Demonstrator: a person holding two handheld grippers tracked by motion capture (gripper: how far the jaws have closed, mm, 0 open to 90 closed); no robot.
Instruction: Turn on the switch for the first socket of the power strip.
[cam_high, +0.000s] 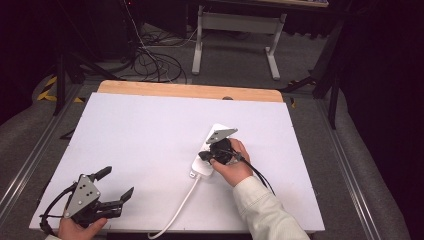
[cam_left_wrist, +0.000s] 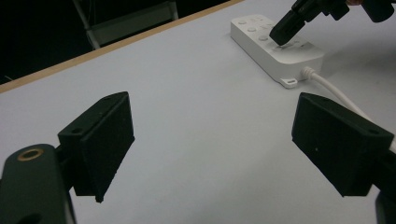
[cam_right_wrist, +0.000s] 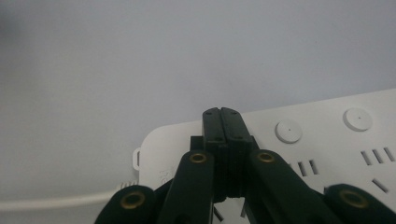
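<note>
Work in hand: pressing a round switch button on the white power strip, judging by where the closed tip sits.
Power strip: it lies flat on the white counter, right of centre, long axis running near to far. Its white cord leaves the near end and runs toward the near edge.
Strip face: the right gripper view shows 2 round buttons in a row beside slotted sockets; the left gripper view hints at more toward the far end.
Right hand-held gripper: jaws pressed together with nothing between them, forming 1 blunt tip. It points down onto the near part of the strip's top face; whether it truly touches, I cannot tell.
Why closed: a joined tip probably serves as a single poking finger, narrow enough to hit 1 button without catching its neighbour.
Right hand: wrapped over the gripper body, directly above the strip, wrist angled so the tip comes down steeply.
Left hand-held gripper: jaws spread wide, holding nothing, near the near-left corner of the counter, well apart from the strip.
Why parked: the left side seems merely out of the way, since a flat strip needs little steadying.
Risk: the strip could slide on the smooth counter if pushed at a slant.
</note>
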